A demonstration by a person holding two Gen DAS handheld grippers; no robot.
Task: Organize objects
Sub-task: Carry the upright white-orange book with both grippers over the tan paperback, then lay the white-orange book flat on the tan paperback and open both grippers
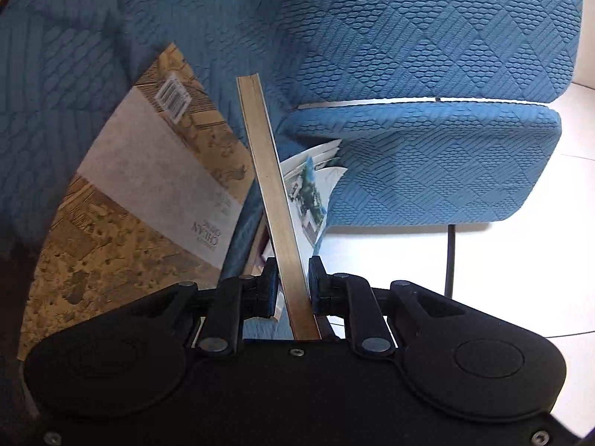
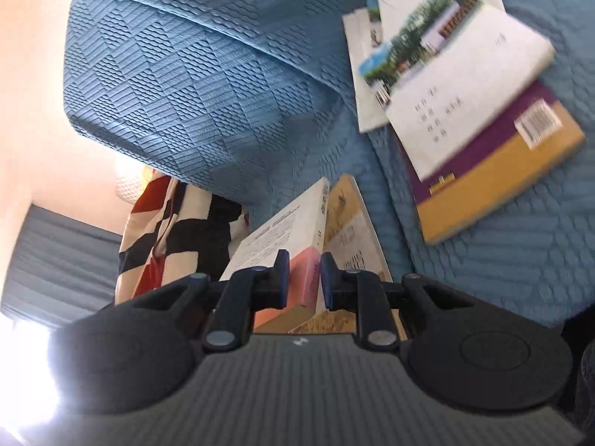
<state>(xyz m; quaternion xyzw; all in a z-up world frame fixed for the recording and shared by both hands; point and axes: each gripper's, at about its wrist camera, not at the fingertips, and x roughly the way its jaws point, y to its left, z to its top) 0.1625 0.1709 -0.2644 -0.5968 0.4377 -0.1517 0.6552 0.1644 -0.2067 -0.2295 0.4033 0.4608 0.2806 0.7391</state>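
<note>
Clamping a thin book edge-on, our left gripper has its black jaws nearly closed on the tan page edge of that slim volume, which runs away from us up toward the blue quilted sofa. Just left of it, a large paperback with a mottled ochre cover, a pale band and a barcode sticker lies tilted against the sofa fabric. To the right, a few glossy white booklets with landscape photos poke out between the held book and the blue seat cushion, beyond which we see white floor tiles. Our right gripper is likewise almost closed, its blue-padded jaws pressing on the spine of a thick white-and-pink book held upright; a tan-covered book stands just beside it on the right. Farther out on the sofa seat, a purple-and-yellow book with a barcode lies flat under loose white booklets with photo covers. At left, a red, white and black patterned bag hangs beside the sofa arm.
</note>
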